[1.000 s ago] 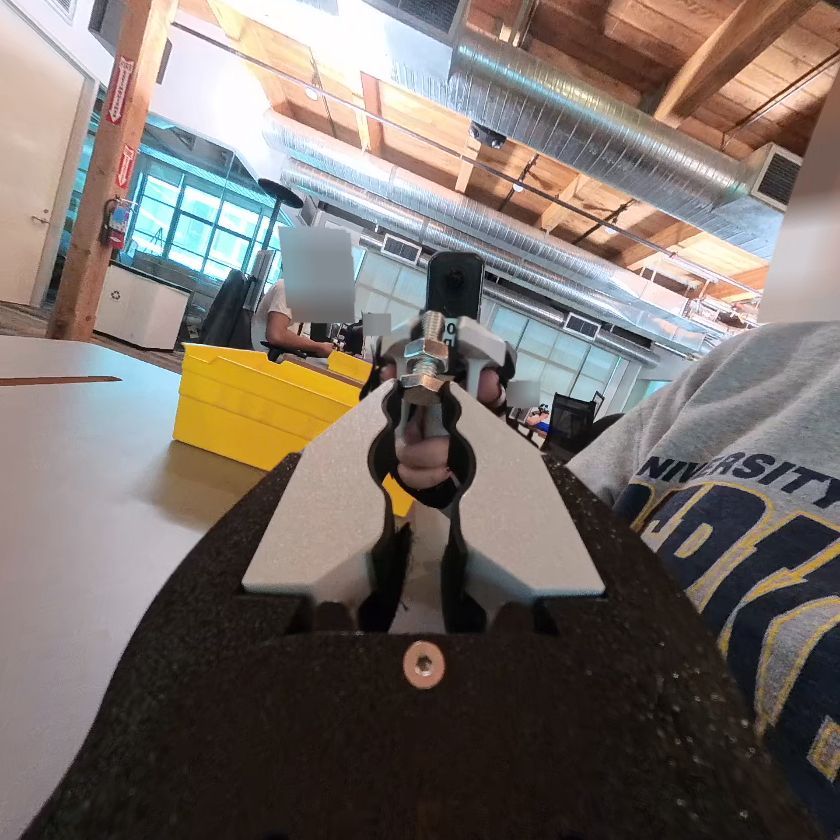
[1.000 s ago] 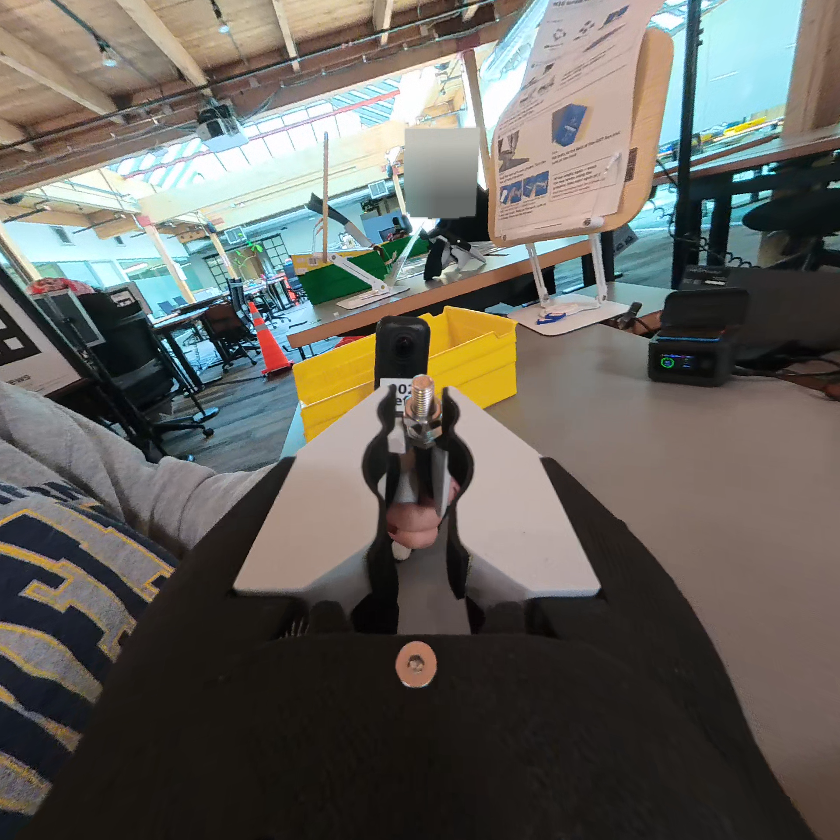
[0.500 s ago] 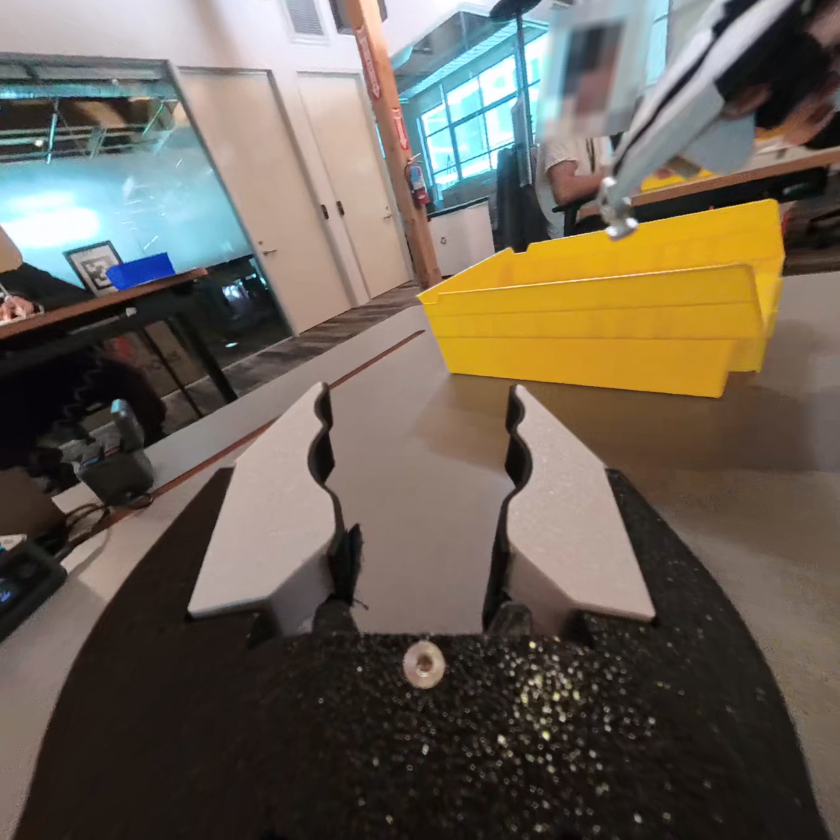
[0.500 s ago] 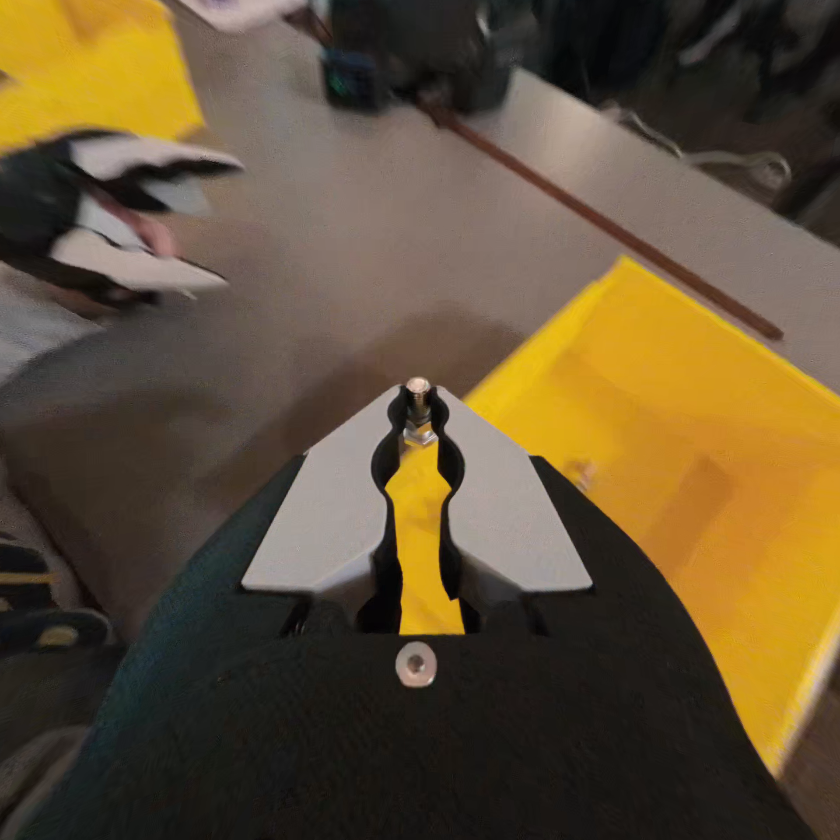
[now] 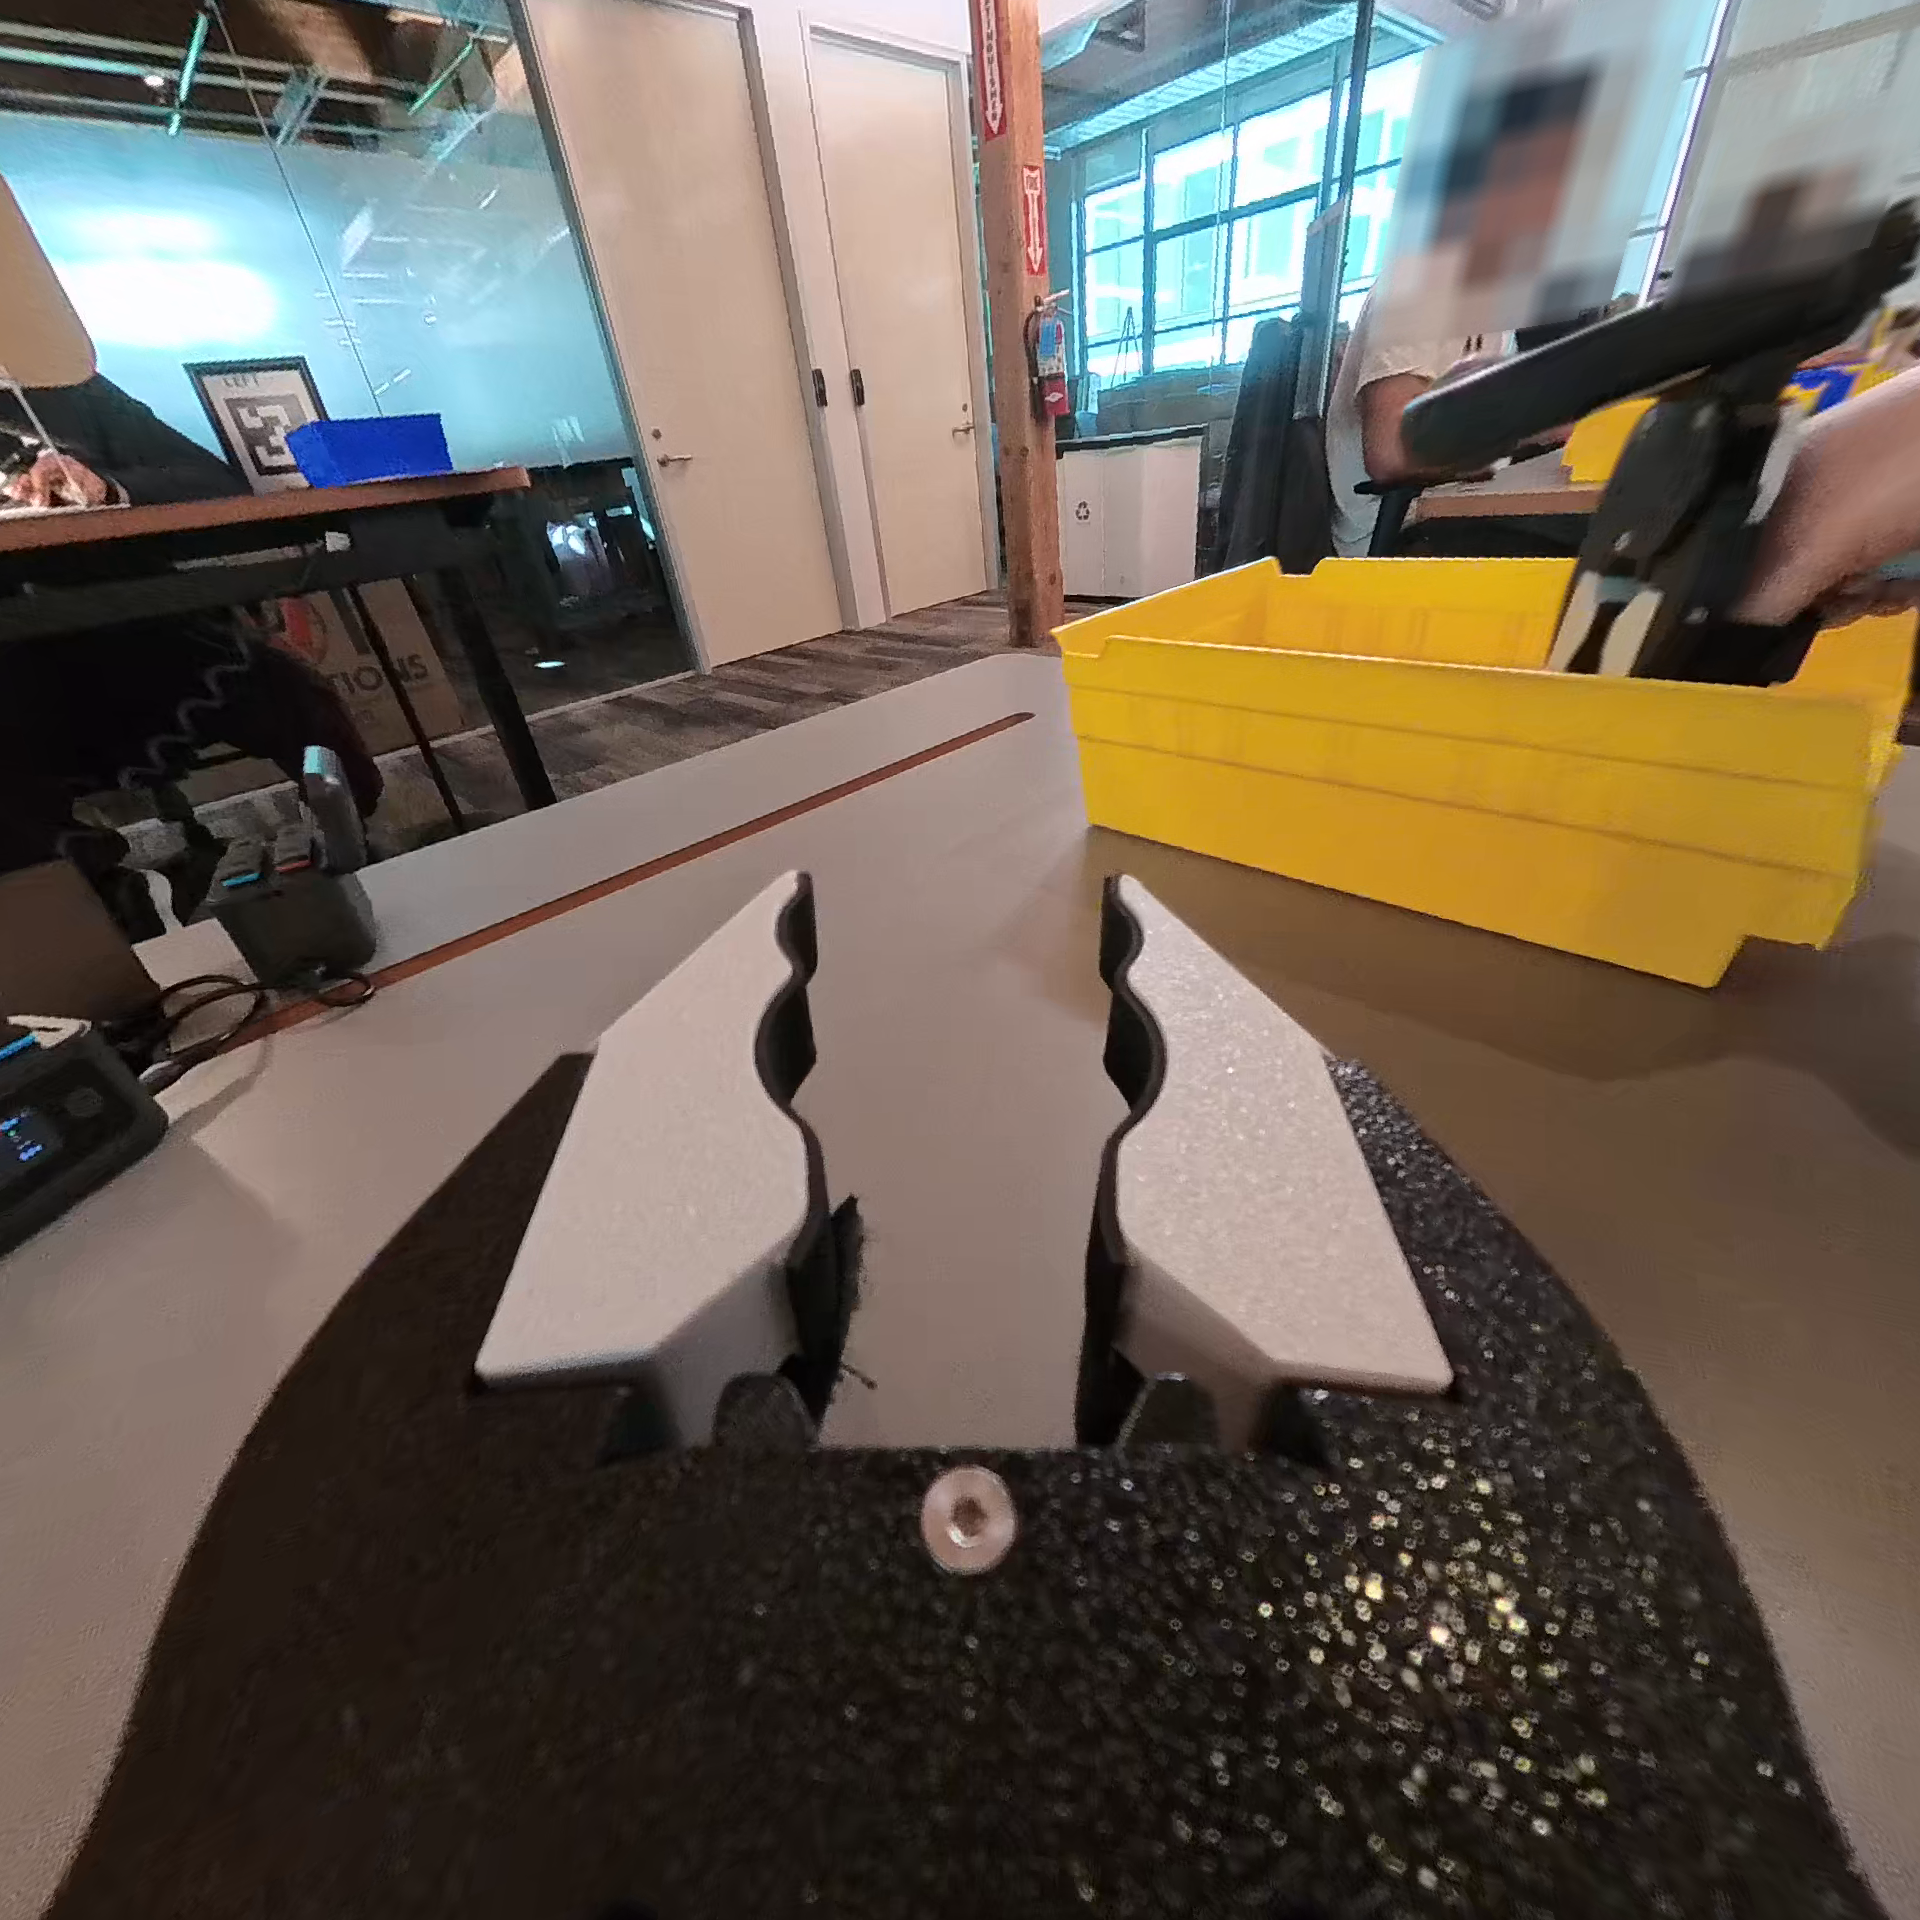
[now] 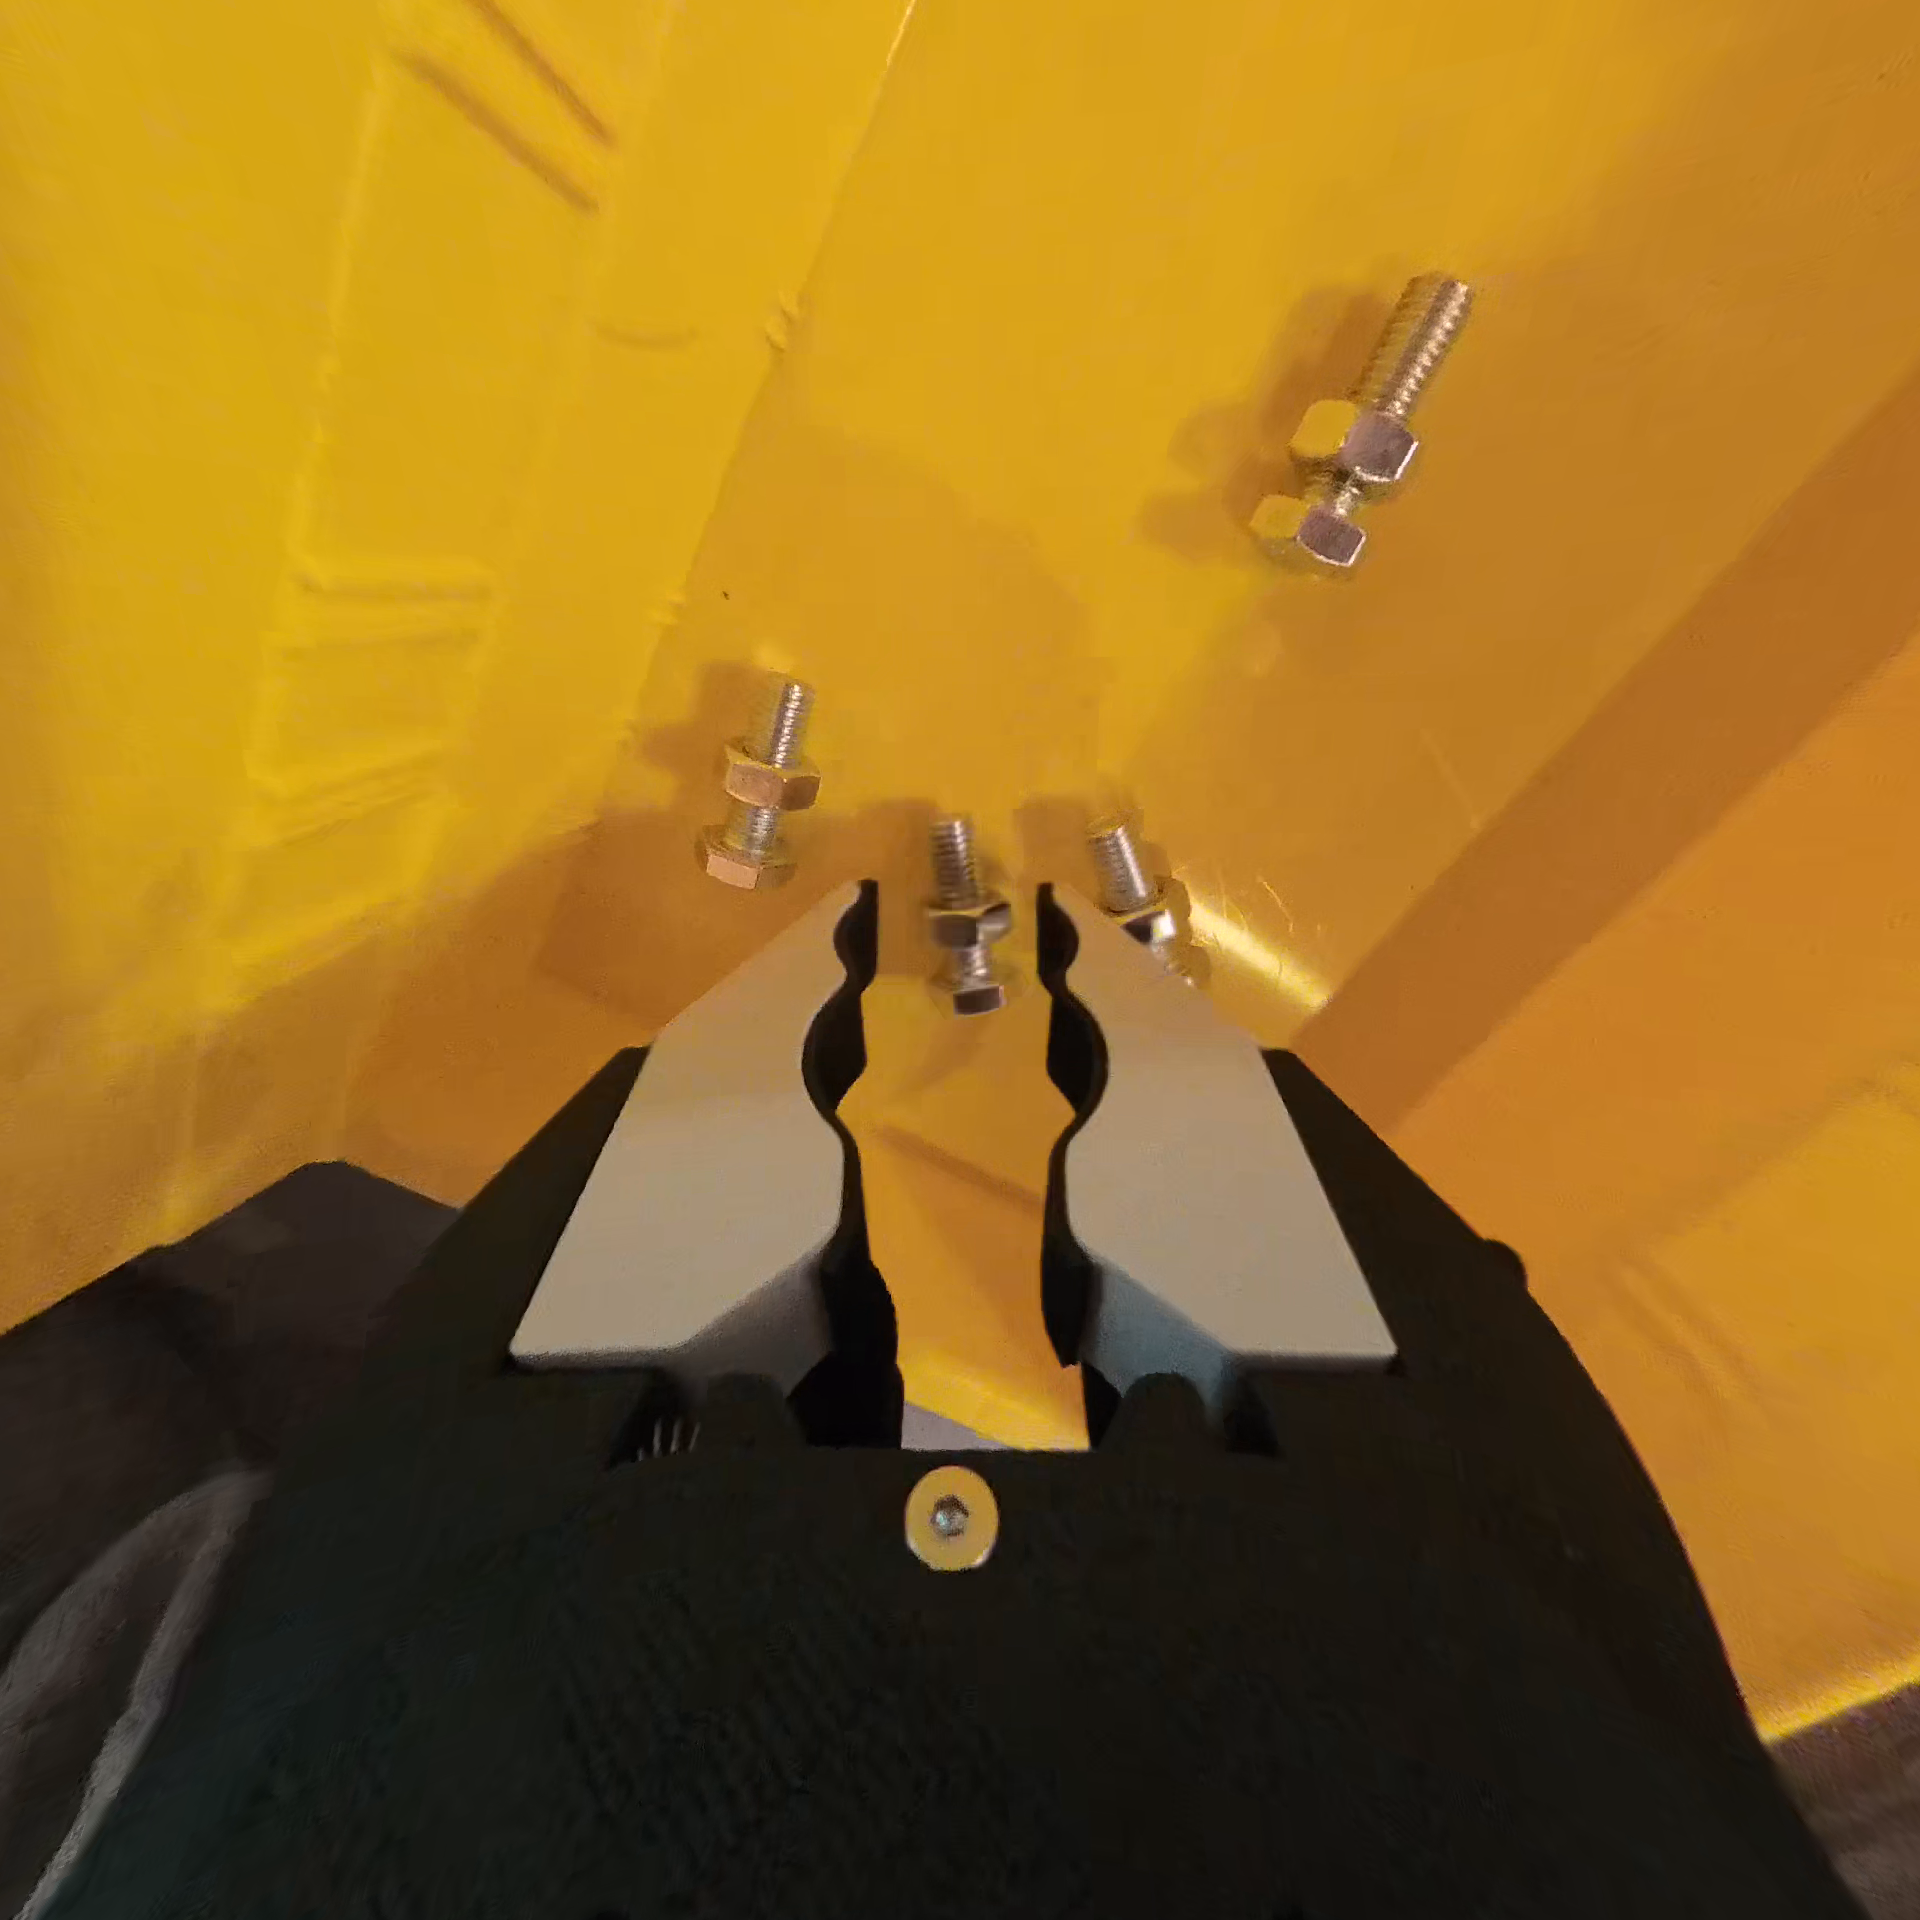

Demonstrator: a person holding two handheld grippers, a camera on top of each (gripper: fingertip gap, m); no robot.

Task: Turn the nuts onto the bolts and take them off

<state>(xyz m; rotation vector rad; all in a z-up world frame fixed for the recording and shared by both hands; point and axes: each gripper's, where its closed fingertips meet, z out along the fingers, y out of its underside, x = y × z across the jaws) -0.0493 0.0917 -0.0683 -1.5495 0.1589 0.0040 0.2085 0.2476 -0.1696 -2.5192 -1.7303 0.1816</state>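
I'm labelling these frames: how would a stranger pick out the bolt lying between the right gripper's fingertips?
Look inside the yellow bin, at its floor just ahead of the open right gripper. Four nutted bolts lie there; the middle bolt is the only one between the fingertips.

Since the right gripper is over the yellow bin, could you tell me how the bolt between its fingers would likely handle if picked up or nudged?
The bolt looks like solid metal, so probably stiff and dense. Its round threaded shank may roll on the yellow bin floor, though the hex nut and head should check that. The open right gripper could slip on the threads; its notched fingers should help.
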